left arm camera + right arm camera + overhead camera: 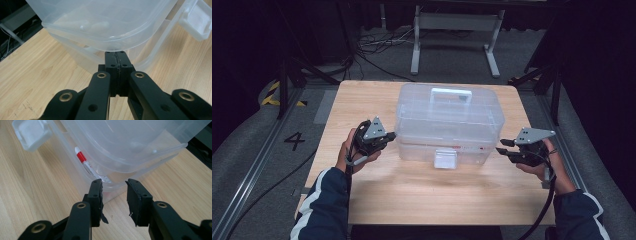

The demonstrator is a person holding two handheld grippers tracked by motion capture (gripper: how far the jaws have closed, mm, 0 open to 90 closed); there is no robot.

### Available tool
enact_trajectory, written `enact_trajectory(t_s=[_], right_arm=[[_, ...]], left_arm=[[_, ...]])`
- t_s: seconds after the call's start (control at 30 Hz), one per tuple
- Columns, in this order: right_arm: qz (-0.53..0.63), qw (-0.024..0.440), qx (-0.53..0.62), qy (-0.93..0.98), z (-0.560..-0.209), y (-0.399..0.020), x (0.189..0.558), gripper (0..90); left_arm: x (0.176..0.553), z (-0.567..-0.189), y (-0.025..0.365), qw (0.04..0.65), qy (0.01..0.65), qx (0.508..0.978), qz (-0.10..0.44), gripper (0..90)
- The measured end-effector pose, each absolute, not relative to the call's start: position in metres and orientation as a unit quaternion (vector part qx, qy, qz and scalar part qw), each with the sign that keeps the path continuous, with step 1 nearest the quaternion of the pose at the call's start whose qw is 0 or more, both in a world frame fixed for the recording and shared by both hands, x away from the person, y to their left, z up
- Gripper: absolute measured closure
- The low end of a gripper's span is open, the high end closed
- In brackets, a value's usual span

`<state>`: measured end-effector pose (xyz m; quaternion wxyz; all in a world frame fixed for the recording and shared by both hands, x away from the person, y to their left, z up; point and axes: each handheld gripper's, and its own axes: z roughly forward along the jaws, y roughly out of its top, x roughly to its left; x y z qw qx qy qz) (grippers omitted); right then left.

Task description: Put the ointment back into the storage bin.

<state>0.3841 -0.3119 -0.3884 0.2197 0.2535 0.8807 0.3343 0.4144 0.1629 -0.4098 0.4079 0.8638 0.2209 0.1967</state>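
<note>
Writing that can be read is limited to one mark: a black numeral "4" (294, 140) is showing on the grey floor, well to the left of the clear plastic storage box (449, 122). Red markings on the box's front wall are too small to read.

The clear plastic storage box, rectangular with rounded corners, is standing on the light wooden table (412, 195), near its far middle. A translucent domed lid is sitting on the box, with a white carry handle (451, 94) on the lid top. A white plastic latch (445, 159) is hanging at the middle of the box's front wall. Inside the box, against its wall, a slim pen-shaped item with a red and white cap (86, 163) is lying, as the right gripper view is showing.

The left gripper (388, 136) is resting at the box's left end, jaws pressed together with nothing between them; in the left gripper view (116, 58) the tips are sitting just under the lid rim at a rounded corner, whether touching it cannot be told.

The right gripper (503, 146) is standing just beside the box's right end, jaws apart. In the right gripper view (114, 185) the box's rounded corner is lying just ahead of the gap, not clamped.
</note>
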Motion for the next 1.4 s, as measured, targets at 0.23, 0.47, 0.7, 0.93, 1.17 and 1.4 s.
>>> enact_trajectory(t_s=[0.23, 0.47, 0.7, 0.93, 1.17, 1.4], right_arm=[[0.334, 0.217, 0.255, 0.881, -0.391, -0.308, 0.385, 62.3], [0.329, 0.214, 0.259, 0.882, -0.395, -0.307, 0.386, 59.7], [0.328, 0.208, 0.260, 0.884, -0.398, -0.306, 0.385, 58.3], [0.325, 0.207, 0.263, 0.884, -0.400, -0.305, 0.385, 55.6], [0.323, 0.210, 0.265, 0.884, -0.401, -0.306, 0.386, 52.2], [0.311, 0.211, 0.255, 0.891, -0.400, -0.301, 0.386, 49.1]], left_arm=[[0.414, -0.416, 0.163, 0.401, 0.225, 0.867, 0.192, 89.7], [0.412, -0.420, 0.166, 0.396, 0.229, 0.869, 0.189, 89.7], [0.411, -0.422, 0.166, 0.391, 0.230, 0.871, 0.191, 89.5], [0.412, -0.424, 0.168, 0.391, 0.235, 0.869, 0.190, 84.5], [0.411, -0.424, 0.170, 0.390, 0.239, 0.868, 0.192, 77.4], [0.409, -0.430, 0.171, 0.372, 0.235, 0.877, 0.192, 66.0]])
